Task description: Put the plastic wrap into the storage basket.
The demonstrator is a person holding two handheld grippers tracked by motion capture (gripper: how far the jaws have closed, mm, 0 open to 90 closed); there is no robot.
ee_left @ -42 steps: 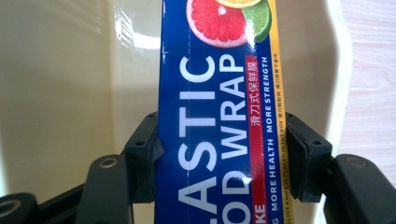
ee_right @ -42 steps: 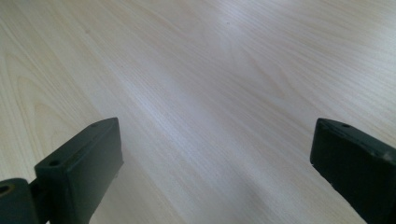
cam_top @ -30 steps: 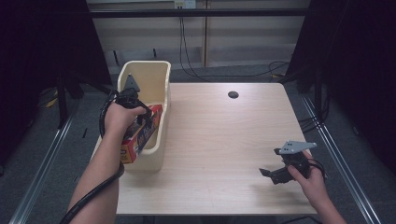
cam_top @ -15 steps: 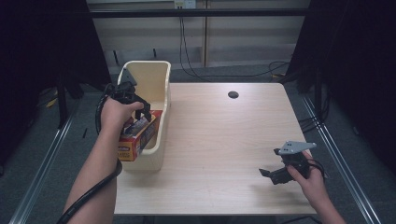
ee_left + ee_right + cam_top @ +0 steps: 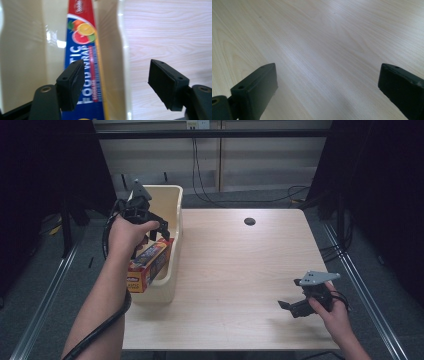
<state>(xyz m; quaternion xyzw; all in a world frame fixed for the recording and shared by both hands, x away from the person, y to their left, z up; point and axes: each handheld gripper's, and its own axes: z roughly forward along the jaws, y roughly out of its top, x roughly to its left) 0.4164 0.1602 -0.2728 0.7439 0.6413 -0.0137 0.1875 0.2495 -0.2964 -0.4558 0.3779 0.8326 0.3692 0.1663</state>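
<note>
A red and blue plastic food wrap box [image 5: 150,262] lies slanted in the cream bin [image 5: 172,200] at the table's left edge, its near end poking over the bin's front rim. My left gripper [image 5: 156,231] hovers above the box, held from the left by a hand. Its jaws have just been opening, and they stand apart with nothing pressed between them. In the left gripper view the box [image 5: 82,37] lies below the left gripper [image 5: 116,82], beside the bin wall [image 5: 25,50]. My right gripper [image 5: 287,307] rests open near the table's front right corner; the right gripper [image 5: 327,87] faces bare wood.
The light wooden table [image 5: 240,270] has a dark round hole [image 5: 249,221] near its far edge. Metal rails run along the floor on both sides. Cables hang behind the table against the back wall.
The left gripper let go of the food wrap box, opened its jaws and rose above the bin. The box stays leaning in the bin. The right hand kept still.
</note>
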